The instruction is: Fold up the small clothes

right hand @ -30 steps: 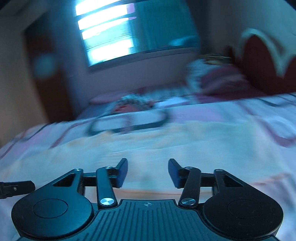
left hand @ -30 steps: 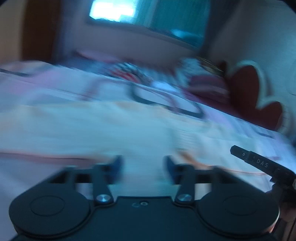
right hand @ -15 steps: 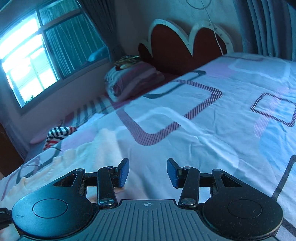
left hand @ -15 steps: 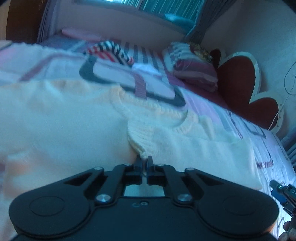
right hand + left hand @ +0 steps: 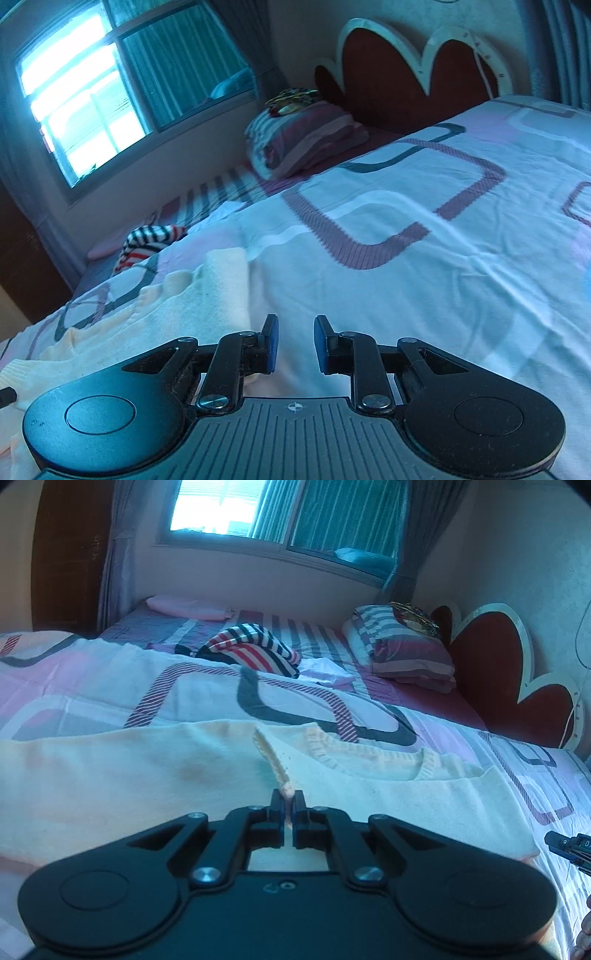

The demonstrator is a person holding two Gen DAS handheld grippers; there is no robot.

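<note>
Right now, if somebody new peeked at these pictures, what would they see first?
Probably the big cream sweater spread on the patterned bedspread, with the left gripper pinching its ribbed neckline. Next, the right gripper open and empty above the bedspread, just beside the sweater's edge. Farther back, a striped garment lies crumpled near the window, and a red scalloped headboard stands behind the striped pillow.

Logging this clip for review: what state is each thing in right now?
Left gripper: shut on the sweater's neckline.
Right gripper: open, holding nothing.
Sweater: spread flat on the bed, not yet folded.
Striped garment: crumpled in a heap.
Pillow: lying by the headboard.
Window: bright, curtain partly drawn.
</note>
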